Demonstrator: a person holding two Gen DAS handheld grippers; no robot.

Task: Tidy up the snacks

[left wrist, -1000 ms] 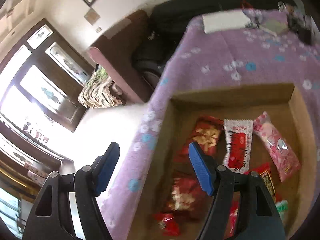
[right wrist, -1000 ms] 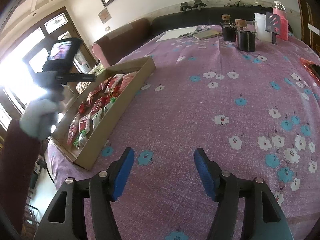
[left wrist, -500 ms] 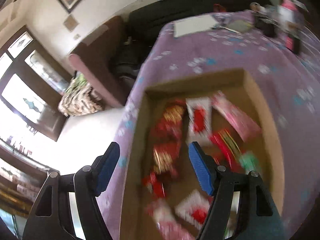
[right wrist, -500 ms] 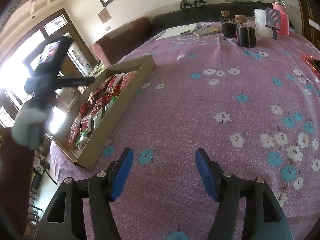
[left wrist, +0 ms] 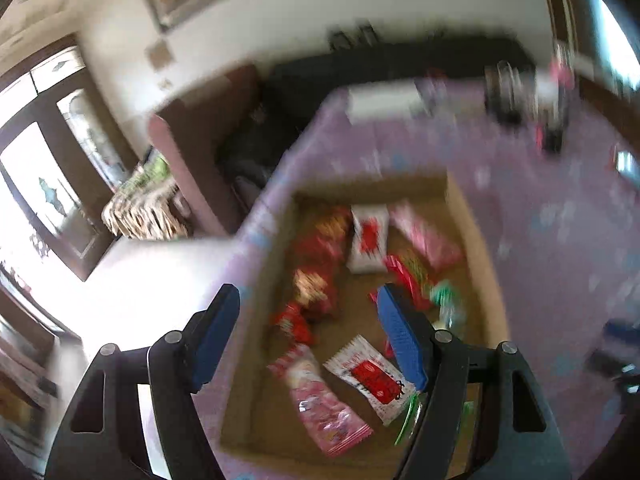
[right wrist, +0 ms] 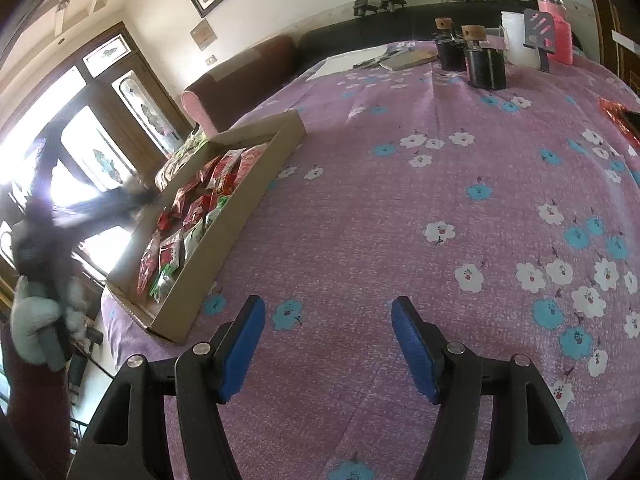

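the purple flowered tablecloth [right wrist: 400,220] is covering the whole table, and the shallow cardboard tray [right wrist: 224,240] is sitting at its left edge, holding the snacks. the left gripper [left wrist: 308,336] has been pulling up and back from the tray over the last second, so far more of the packets is showing beneath it now; its jaws are standing apart with nothing between them. the right gripper [right wrist: 328,348] is hanging over bare cloth, jaws apart and empty too. inside the tray a pink packet [left wrist: 324,404] and a white-and-red packet [left wrist: 372,376] are lying nearest. likely no packet is picked yet.
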